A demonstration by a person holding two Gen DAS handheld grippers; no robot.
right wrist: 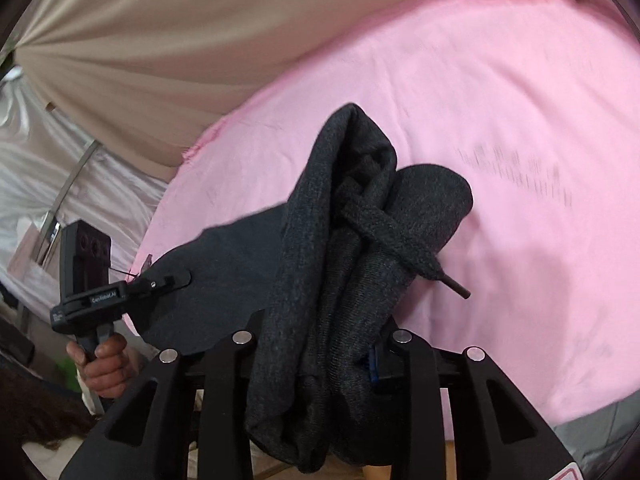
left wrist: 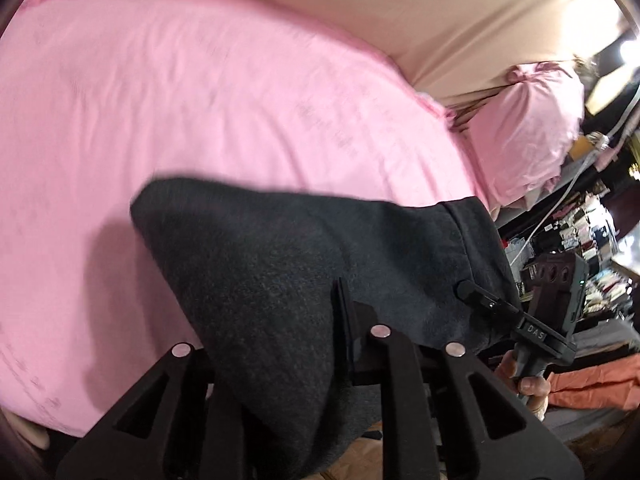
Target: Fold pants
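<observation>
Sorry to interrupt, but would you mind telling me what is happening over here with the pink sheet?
A person is folding dark grey pants over a bed covered by the pink sheet. Each hand holds a tool: the left tool and the right tool are both clamped on the fabric, which hangs lifted between them. A drawstring dangles from the bunched waistband end. The pants are not yet laid down flat.

A bed is covered by a pink sheet (left wrist: 180, 92), faintly printed with grey lettering. Behind its far edge a beige curtain (right wrist: 160, 52) is hung in folds, and paler, silvery drapery (right wrist: 52, 148) is seen beside it. A pink pillow (left wrist: 532, 128) is propped at the bed's corner. Cluttered shelves (left wrist: 580, 240) and orange fabric (left wrist: 596, 384) are visible beyond, and a bright lamp (left wrist: 630, 48) is lit.
</observation>
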